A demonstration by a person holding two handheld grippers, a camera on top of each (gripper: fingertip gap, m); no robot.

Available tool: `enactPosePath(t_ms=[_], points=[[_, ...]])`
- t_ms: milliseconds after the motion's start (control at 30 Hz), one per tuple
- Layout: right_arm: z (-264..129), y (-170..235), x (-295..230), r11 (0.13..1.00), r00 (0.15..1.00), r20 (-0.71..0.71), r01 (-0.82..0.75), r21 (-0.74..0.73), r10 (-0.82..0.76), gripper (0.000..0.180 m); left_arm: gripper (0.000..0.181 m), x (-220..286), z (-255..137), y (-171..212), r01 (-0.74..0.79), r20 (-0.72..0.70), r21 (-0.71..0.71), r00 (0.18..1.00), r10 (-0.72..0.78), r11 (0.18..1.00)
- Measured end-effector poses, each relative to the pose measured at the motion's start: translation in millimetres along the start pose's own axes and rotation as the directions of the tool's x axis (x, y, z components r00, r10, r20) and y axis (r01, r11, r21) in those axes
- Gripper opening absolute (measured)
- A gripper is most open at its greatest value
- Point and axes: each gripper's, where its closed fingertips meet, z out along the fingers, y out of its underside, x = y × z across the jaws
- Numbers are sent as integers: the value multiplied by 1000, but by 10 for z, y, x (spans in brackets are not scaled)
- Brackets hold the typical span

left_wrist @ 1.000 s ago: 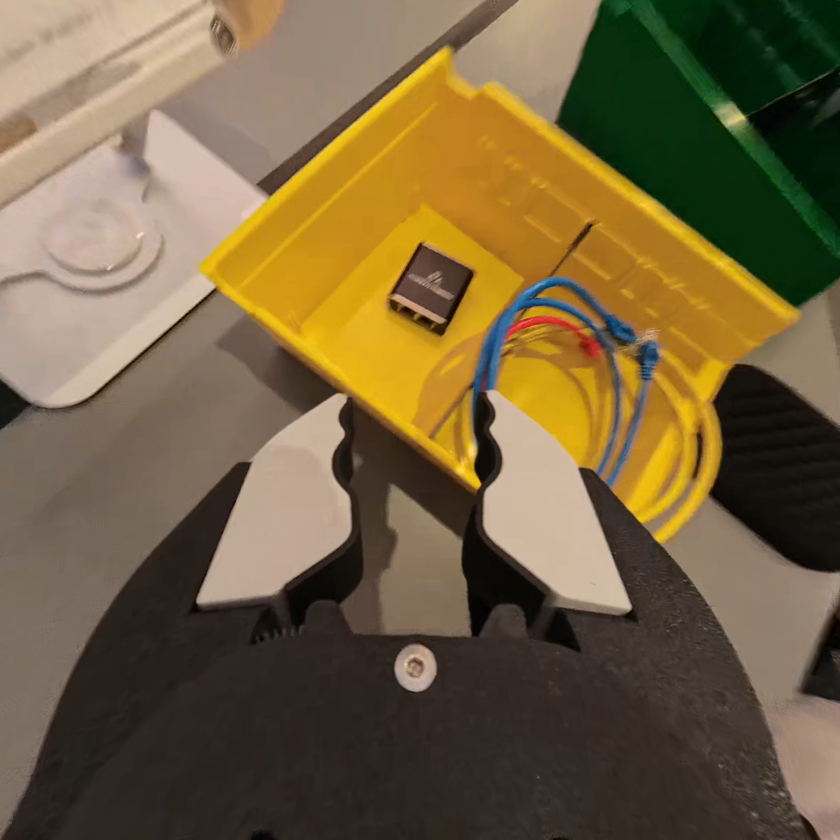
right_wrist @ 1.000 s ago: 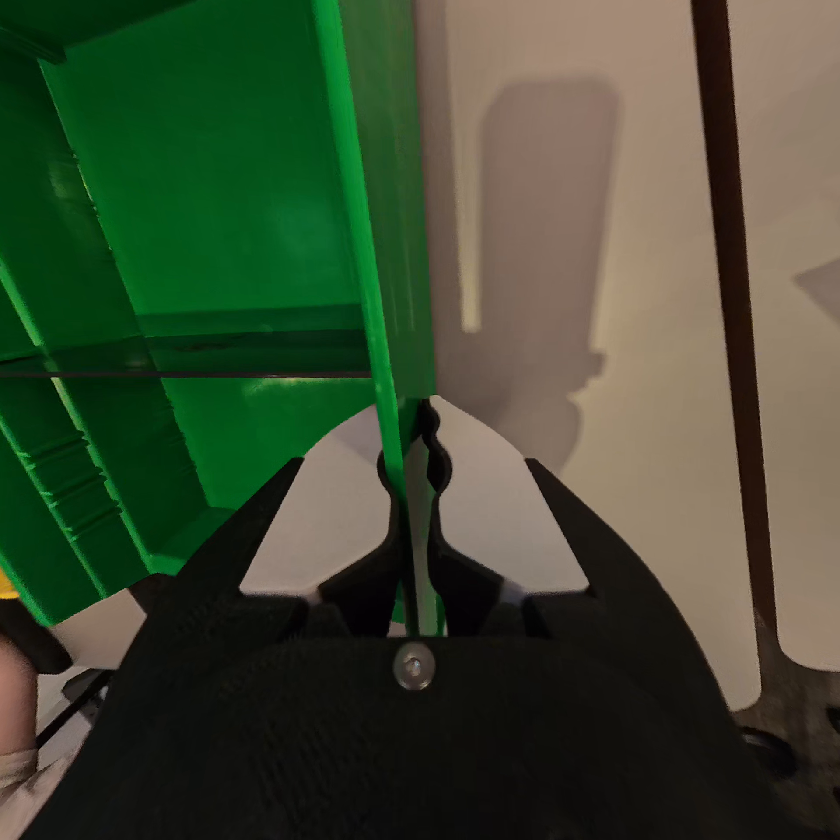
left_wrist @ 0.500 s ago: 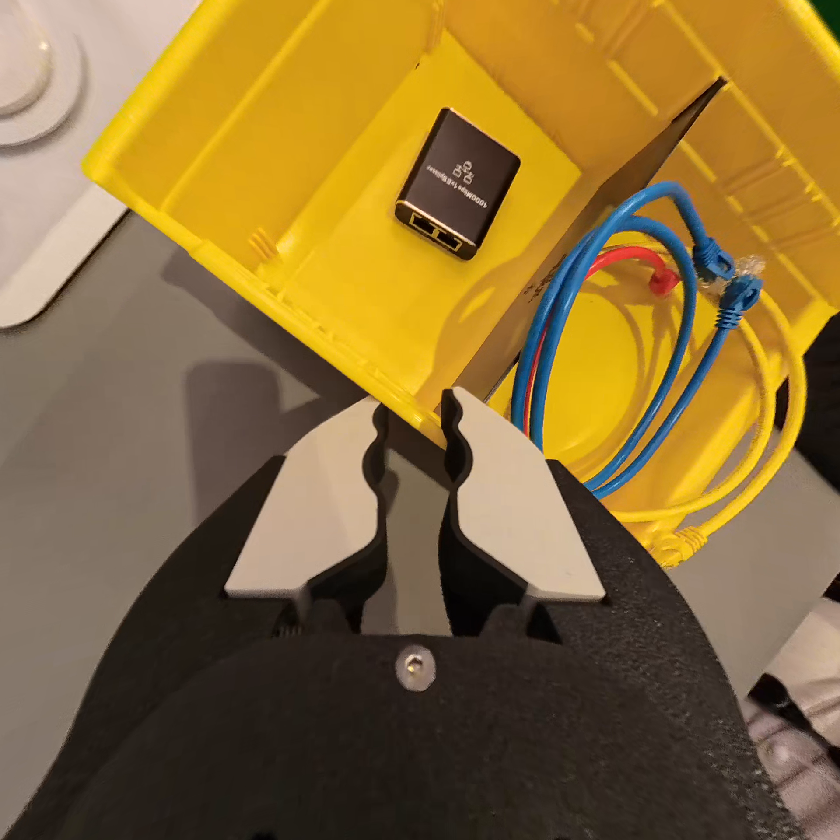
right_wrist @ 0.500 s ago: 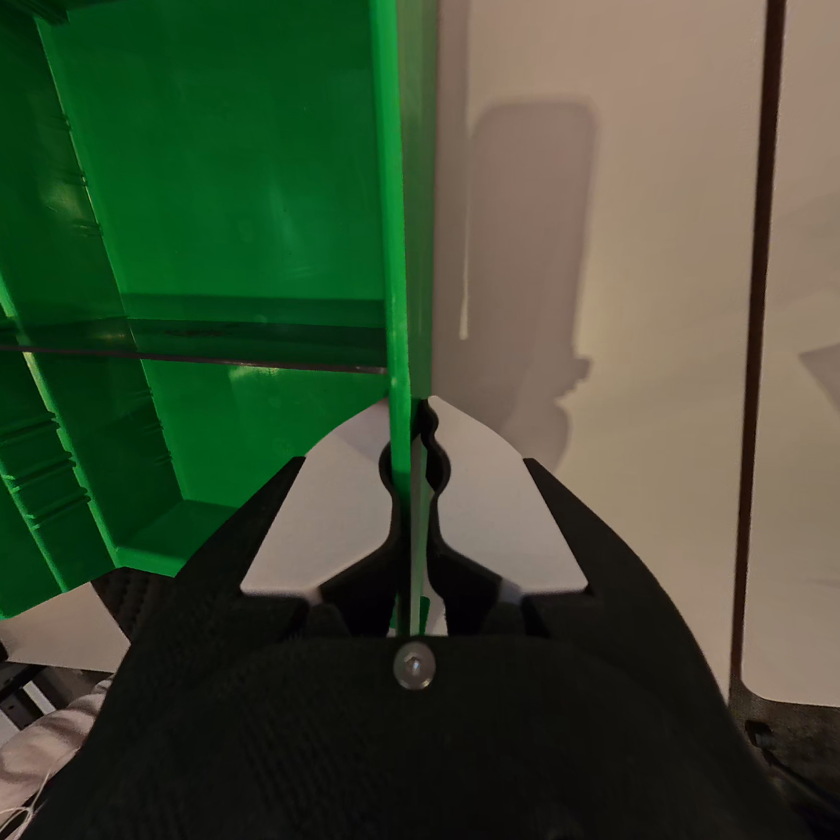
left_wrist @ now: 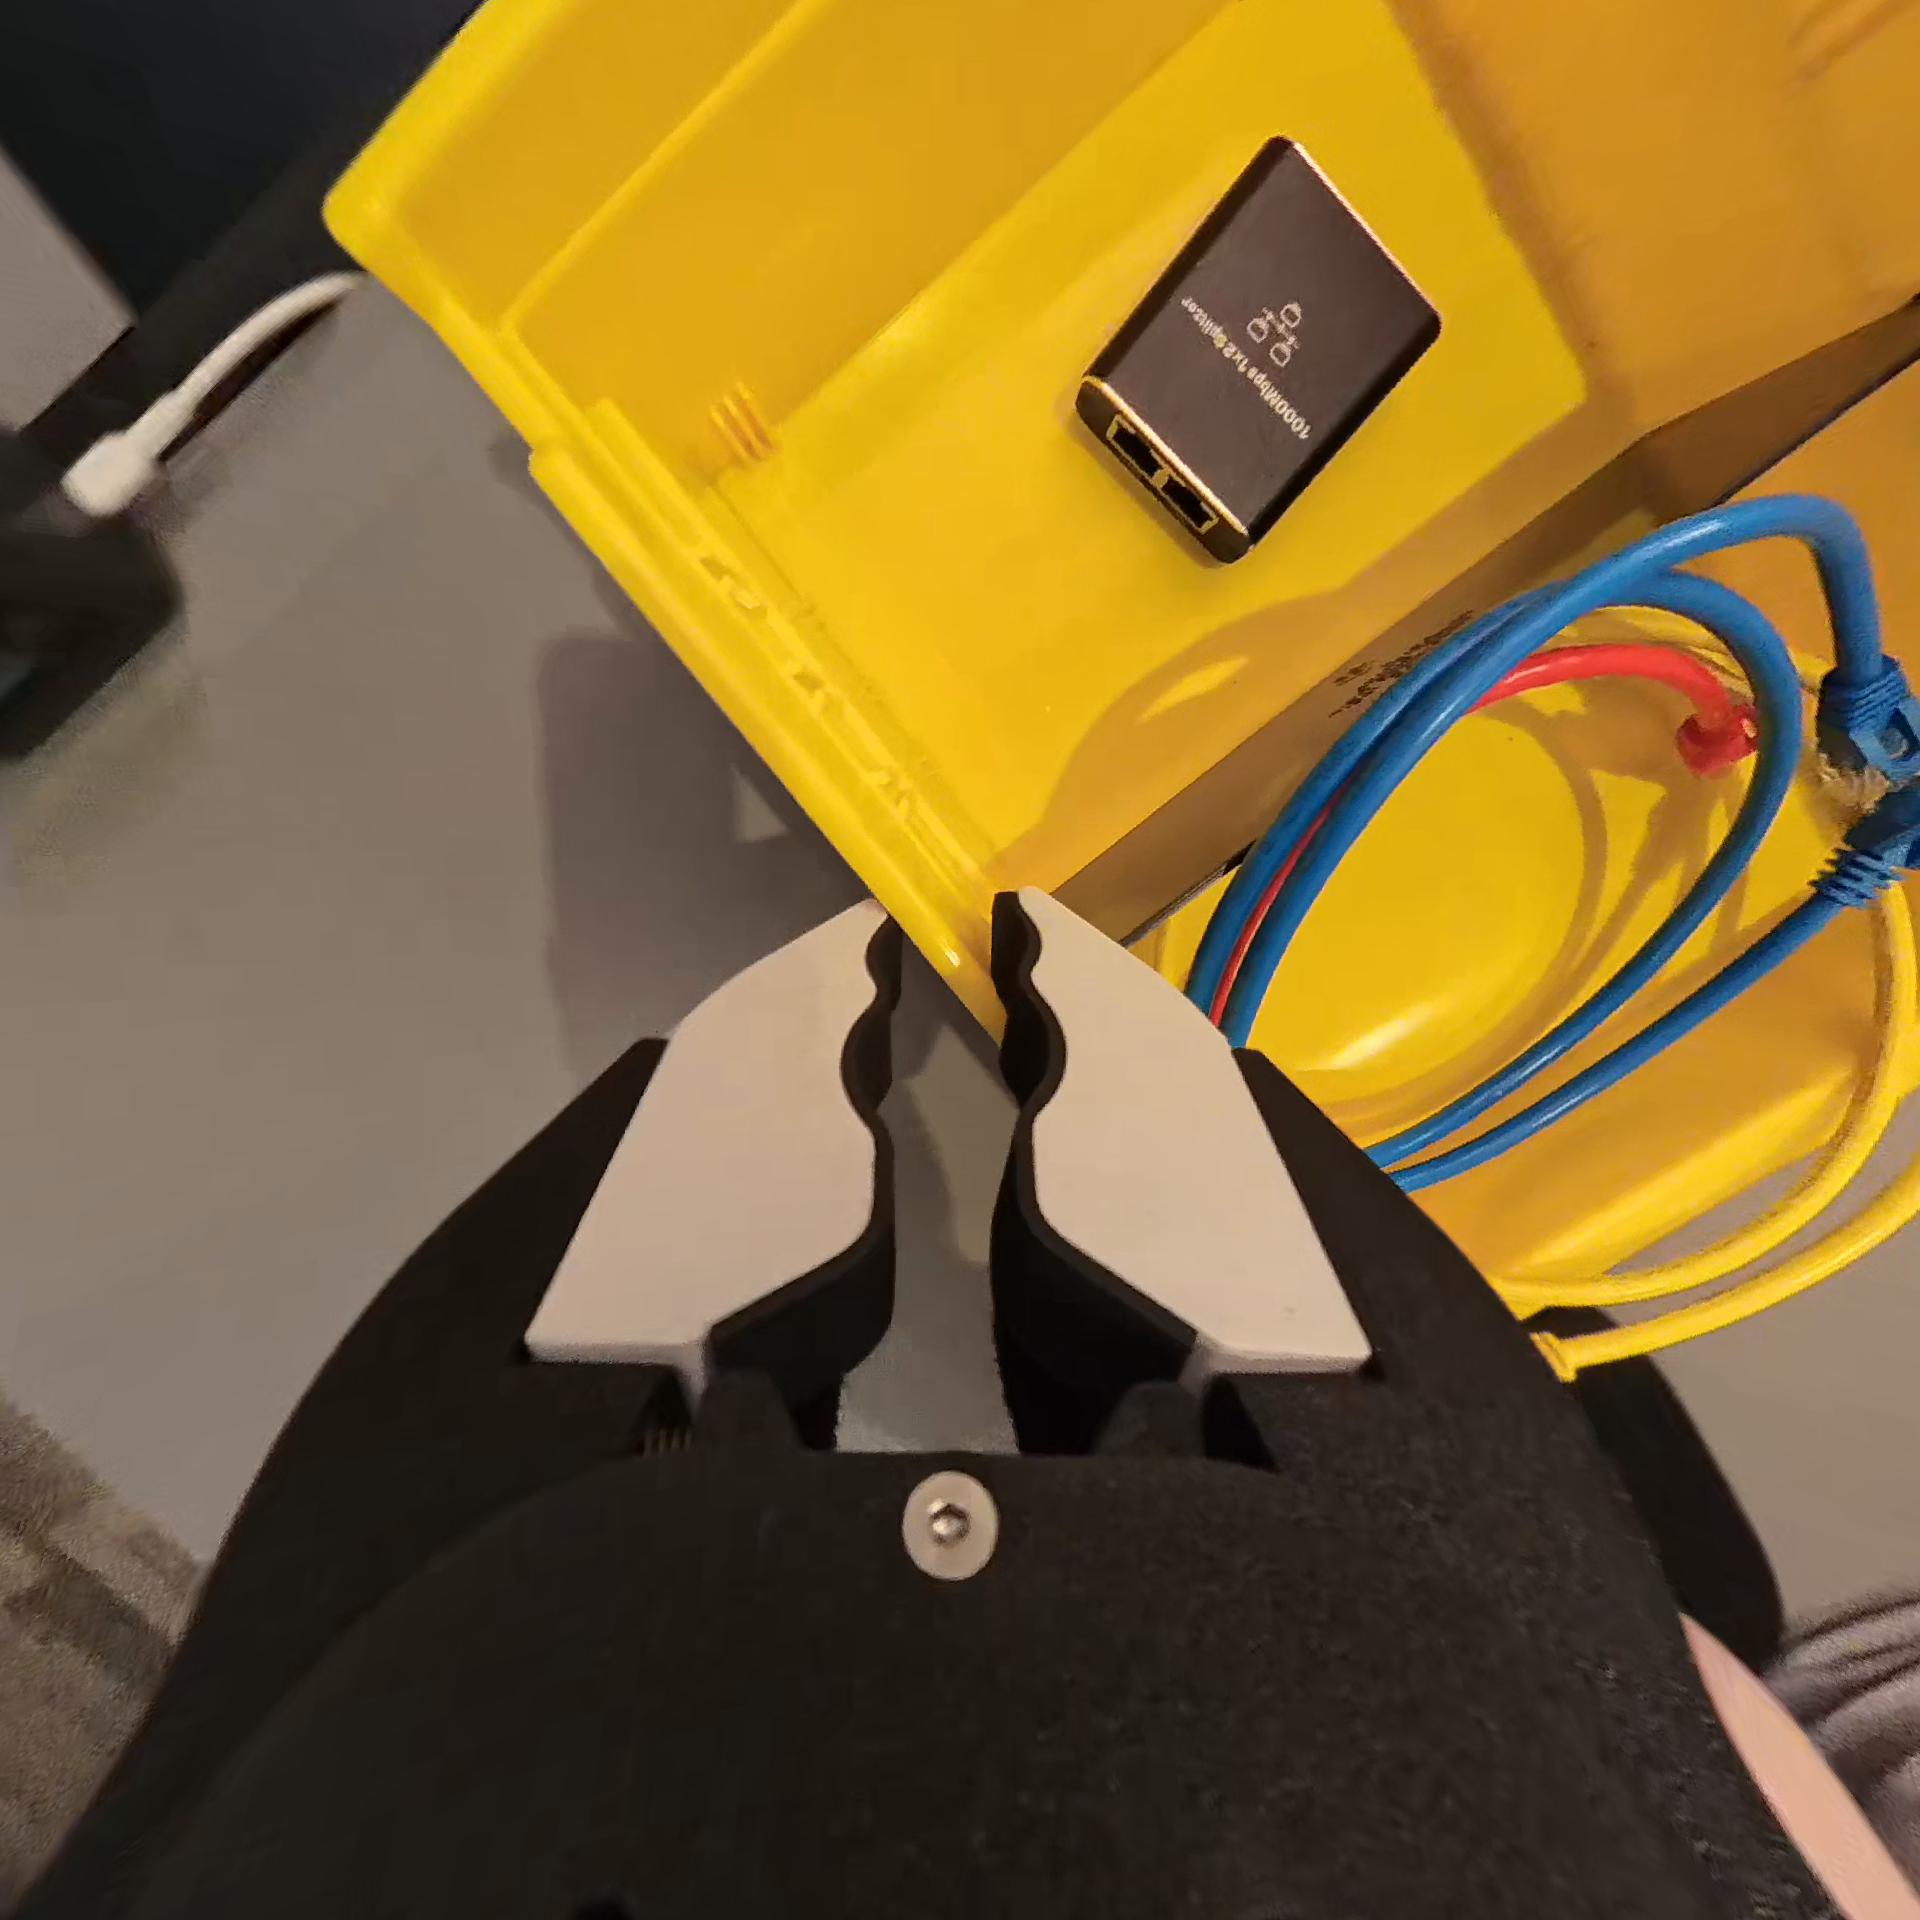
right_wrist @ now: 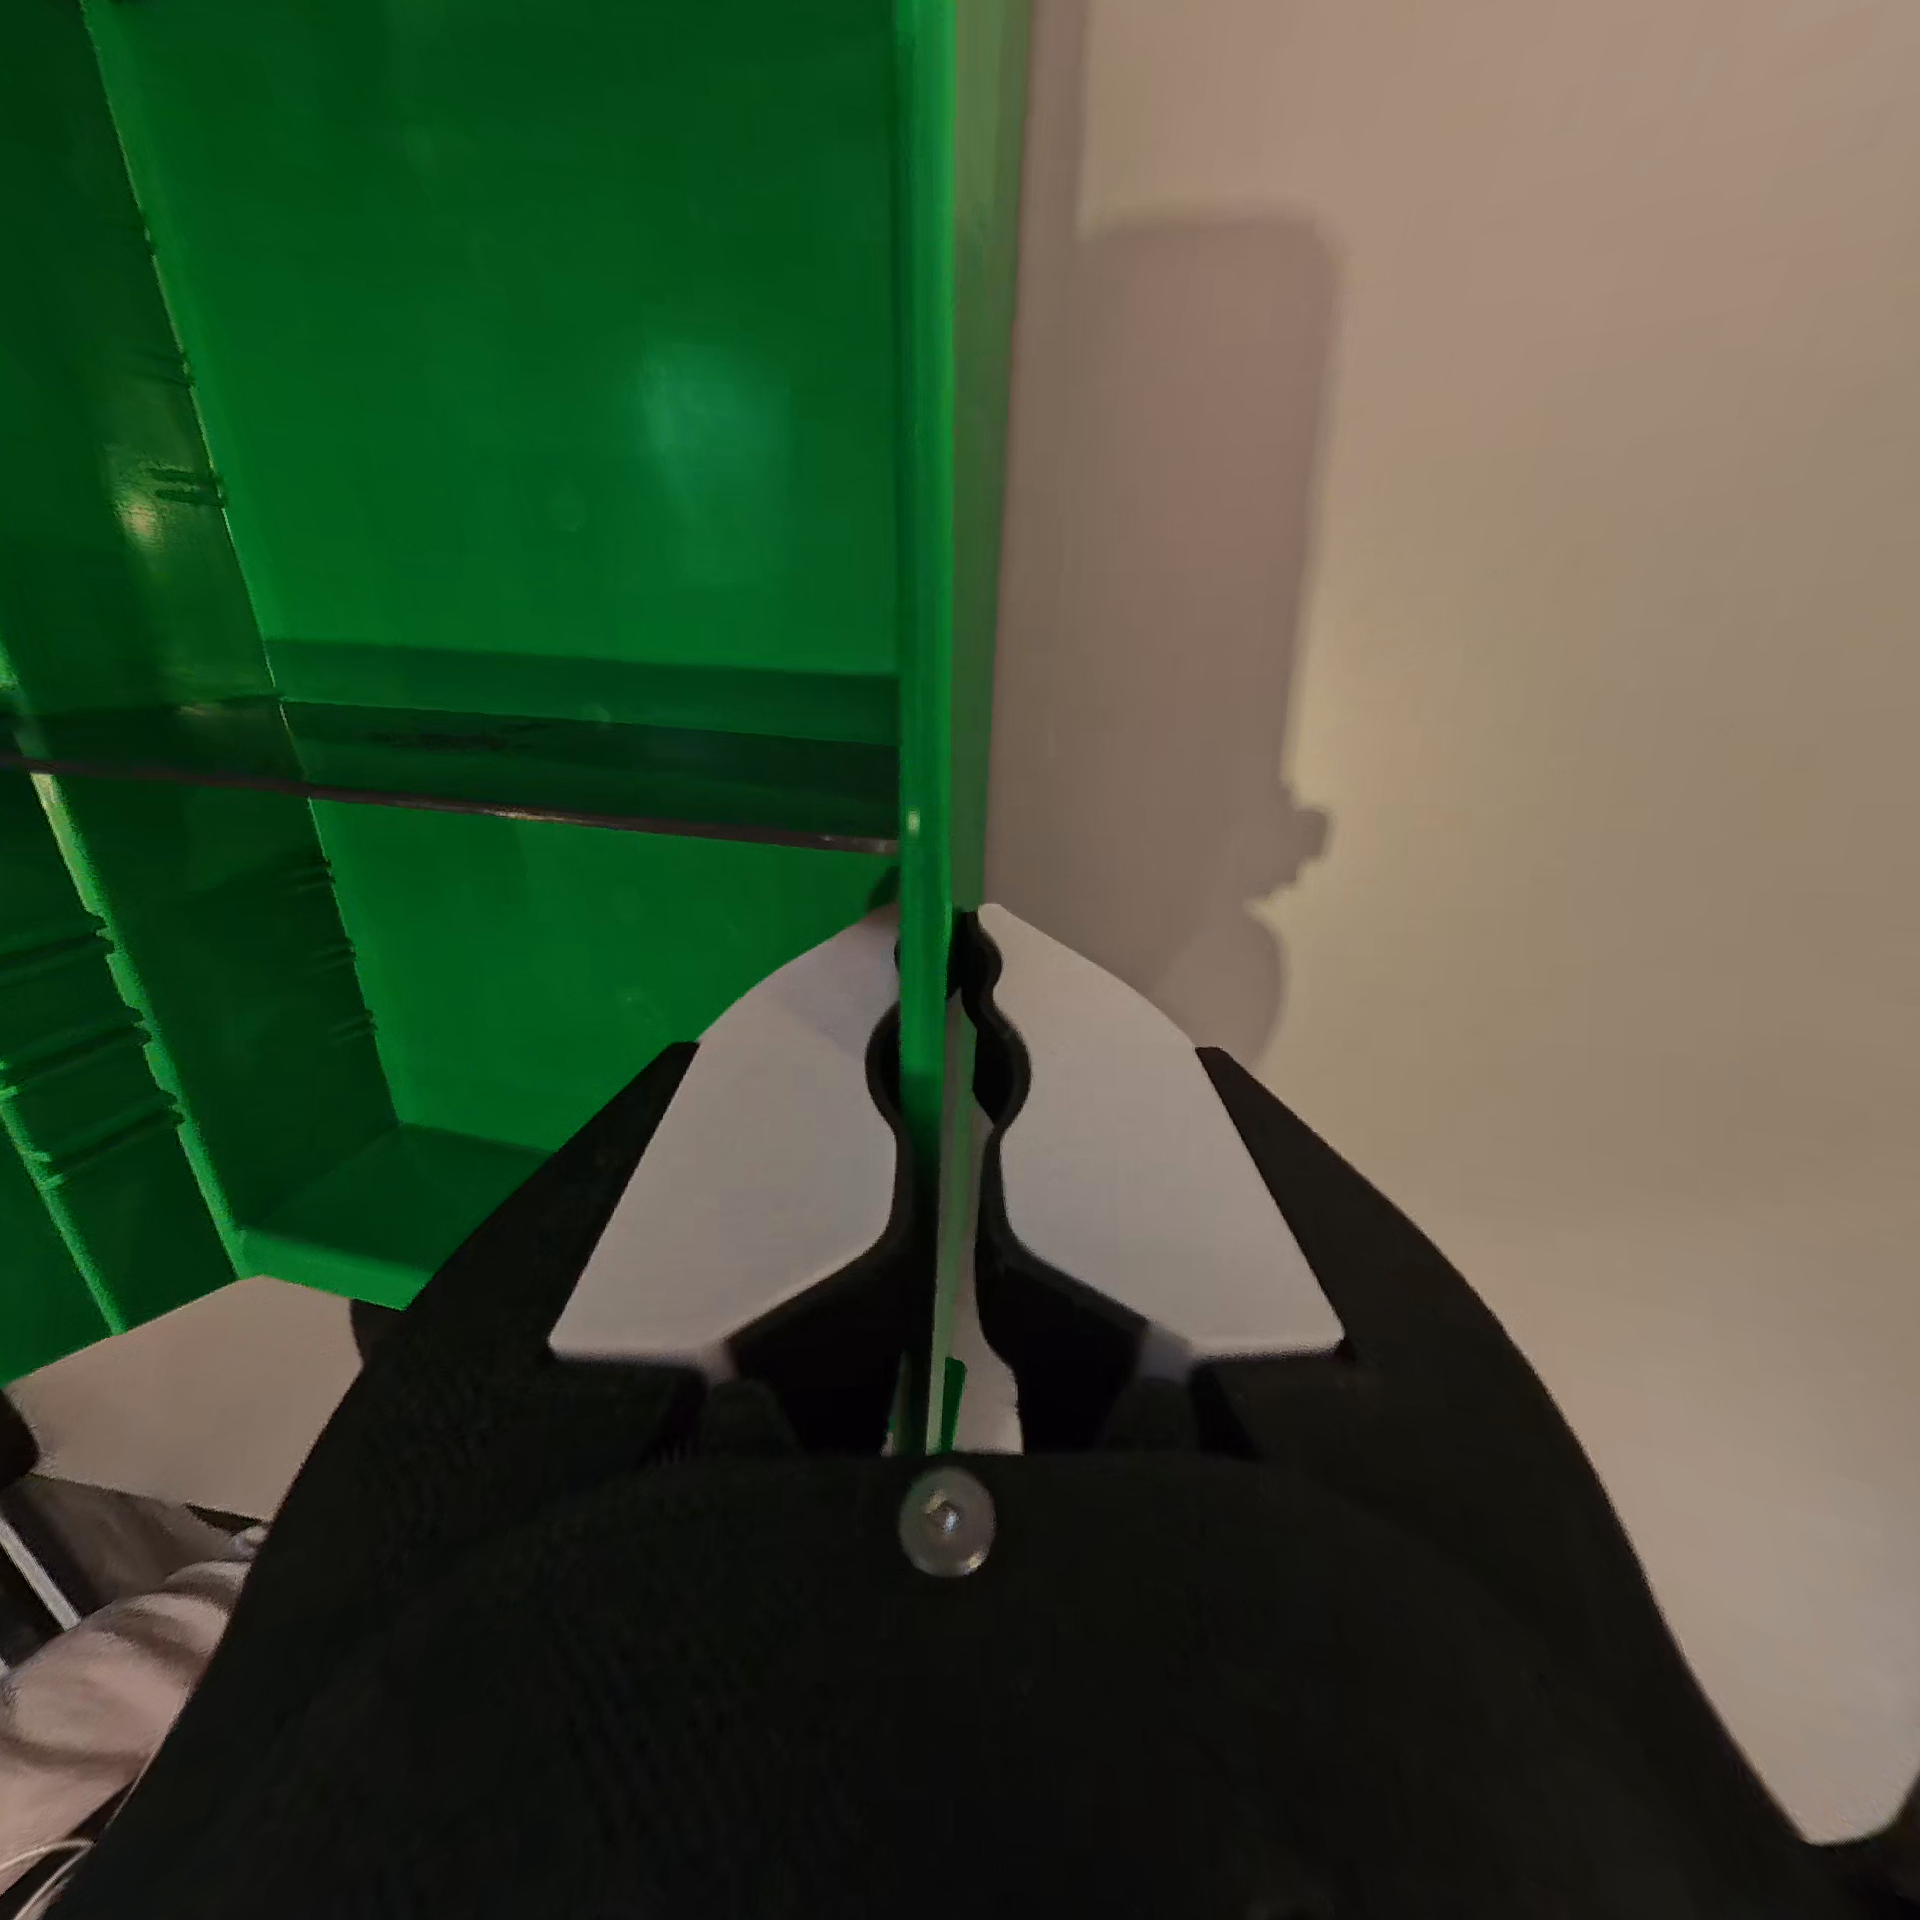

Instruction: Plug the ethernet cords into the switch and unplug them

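Observation:
A small black switch (left_wrist: 1257, 353) lies in the left compartment of a yellow bin (left_wrist: 831, 665), its two ports facing me. Blue cords (left_wrist: 1621, 623), a red cord (left_wrist: 1600, 665) and a yellow cord (left_wrist: 1849, 1195) lie coiled in the right compartment, all unplugged. My left gripper (left_wrist: 943, 920) has its jaws nearly closed around the yellow bin's front wall, just left of the dark divider (left_wrist: 1455, 582). My right gripper (right_wrist: 935, 920) is shut on the side wall of a green bin (right_wrist: 520, 416). The green bin looks empty where I can see in.
The yellow bin sits on a grey table (left_wrist: 312, 935). A white cable end (left_wrist: 114, 478) lies at the far left by dark objects. A pale surface (right_wrist: 1558, 727) lies right of the green bin. A thin divider (right_wrist: 520, 800) crosses the green bin. One gripper's finger ends stand about 65 centimetres off the other's.
My left gripper has moved in to the yellow bin's front wall and narrowed its jaws around it. My right gripper has stayed shut on the green bin's wall, which has swung slightly.

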Motion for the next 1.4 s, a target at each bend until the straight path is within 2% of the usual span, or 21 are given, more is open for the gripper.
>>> enactPosePath(t_ms=[167,300,500,633,767,933,1000,1033,1233,1333,1400], points=[[110,4,-457,1000,1000,15,1,-12,-1,6,16,-326,-100,276,50,58,-5,997,-50,999],[162,21,-678,1000,1000,19,13,-23,-12,6,16,-436,-122,302,7,91,3,996,-7,1000],[203,47,-866,1000,1000,16,20,-24,-20,6,16,-534,-147,330,-43,109,25,993,40,999],[219,45,-929,999,999,14,36,-26,-36,7,16,-655,-183,393,-91,170,14,982,87,996],[223,39,-930,998,998,23,53,-32,-52,7,14,-762,-197,325,-93,213,78,974,74,993],[225,21,-917,997,997,24,73,-34,-72,6,13,-717,-224,367,124,91,123,987,-135,985],[226,16,-914,997,997,25,77,-31,-77,6,19,-592,-202,470,201,-14,74,980,-200,977],[225,14,-913,997,997,24,77,-29,-76,6,14,-574,-201,520,219,-28,55,976,-217,974],[221,9,-890,998,998,24,57,-9,-57,6,11,-478,-241,670,215,-59,22,975,-213,976],[208,10,-836,999,999,22,47,-6,-46,6,12,-555,-246,698,133,11,26,991,-133,991],[200,9,-799,999,999,23,38,-1,-38,6,11,-619,-242,682,159,24,29,987,-160,987]])
